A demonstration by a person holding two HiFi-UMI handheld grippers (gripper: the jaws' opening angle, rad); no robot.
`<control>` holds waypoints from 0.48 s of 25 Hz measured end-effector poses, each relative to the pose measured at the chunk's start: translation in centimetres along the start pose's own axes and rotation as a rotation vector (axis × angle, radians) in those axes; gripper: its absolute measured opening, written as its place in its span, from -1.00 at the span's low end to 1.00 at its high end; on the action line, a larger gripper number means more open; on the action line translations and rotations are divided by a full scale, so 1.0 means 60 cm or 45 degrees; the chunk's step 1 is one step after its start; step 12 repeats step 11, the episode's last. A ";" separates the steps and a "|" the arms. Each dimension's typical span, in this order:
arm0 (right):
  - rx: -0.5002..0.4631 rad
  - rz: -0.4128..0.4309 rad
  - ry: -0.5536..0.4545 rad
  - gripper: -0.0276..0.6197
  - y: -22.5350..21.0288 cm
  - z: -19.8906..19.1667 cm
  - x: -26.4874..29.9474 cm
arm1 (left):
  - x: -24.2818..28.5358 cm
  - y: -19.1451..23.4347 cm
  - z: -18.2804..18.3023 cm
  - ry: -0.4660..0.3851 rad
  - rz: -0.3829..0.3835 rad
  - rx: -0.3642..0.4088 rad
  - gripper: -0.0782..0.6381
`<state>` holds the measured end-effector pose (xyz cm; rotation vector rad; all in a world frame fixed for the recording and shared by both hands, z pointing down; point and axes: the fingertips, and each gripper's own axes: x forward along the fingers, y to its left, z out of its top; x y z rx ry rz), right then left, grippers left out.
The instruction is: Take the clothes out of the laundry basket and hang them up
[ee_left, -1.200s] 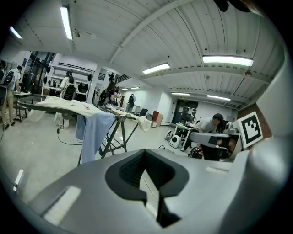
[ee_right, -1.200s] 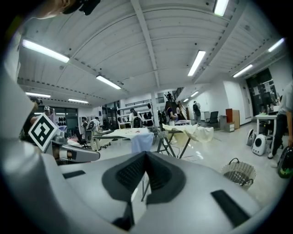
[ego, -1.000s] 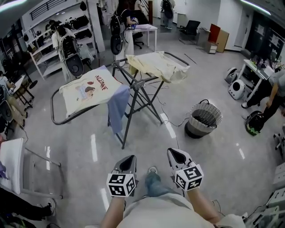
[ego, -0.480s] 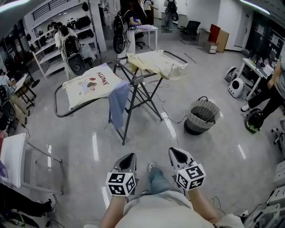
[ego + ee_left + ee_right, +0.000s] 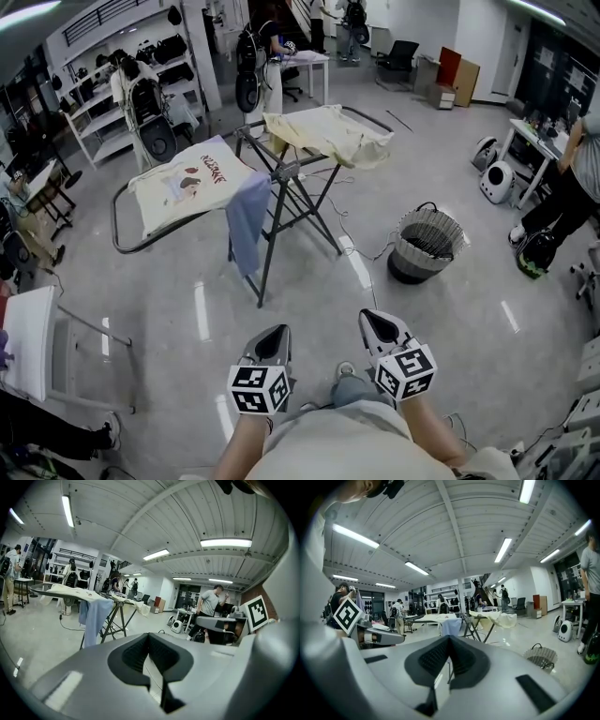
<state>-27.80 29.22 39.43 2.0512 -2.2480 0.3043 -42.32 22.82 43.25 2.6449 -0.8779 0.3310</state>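
Head view: left hand-held gripper (image 5: 277,336) and right hand-held gripper (image 5: 373,322) both clenched, empty; laundry basket (image 5: 428,234) near the clothes-draped drying rack (image 5: 289,174).

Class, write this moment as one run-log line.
left gripper: shut, empty | right gripper: shut, empty | laundry basket: on floor, right of drying rack

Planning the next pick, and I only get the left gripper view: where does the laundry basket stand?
Observer: The round grey mesh laundry basket stands on the floor, right of the folding metal drying rack in the head view.
Operator: Are the right tongs free?
Observer: Yes, the right tongs are shut with nothing between them.
Operator: What's the pale cloth on the rack's left end?
Observer: A white T-shirt with a cartoon print lies flat there, print upward.
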 end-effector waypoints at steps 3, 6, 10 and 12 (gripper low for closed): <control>0.006 -0.004 -0.008 -0.91 -0.009 0.007 0.008 | 0.014 0.001 0.003 0.007 -0.006 0.002 -0.75; 0.012 -0.012 -0.007 -0.91 -0.016 0.008 0.015 | 0.023 0.005 0.005 0.008 -0.014 -0.004 -0.75; 0.023 -0.025 -0.003 -0.91 -0.023 0.005 0.023 | 0.032 0.012 0.008 0.017 -0.024 0.014 -0.75; 0.025 -0.028 -0.002 -0.91 -0.024 0.004 0.025 | 0.034 0.014 0.008 0.019 -0.027 0.018 -0.75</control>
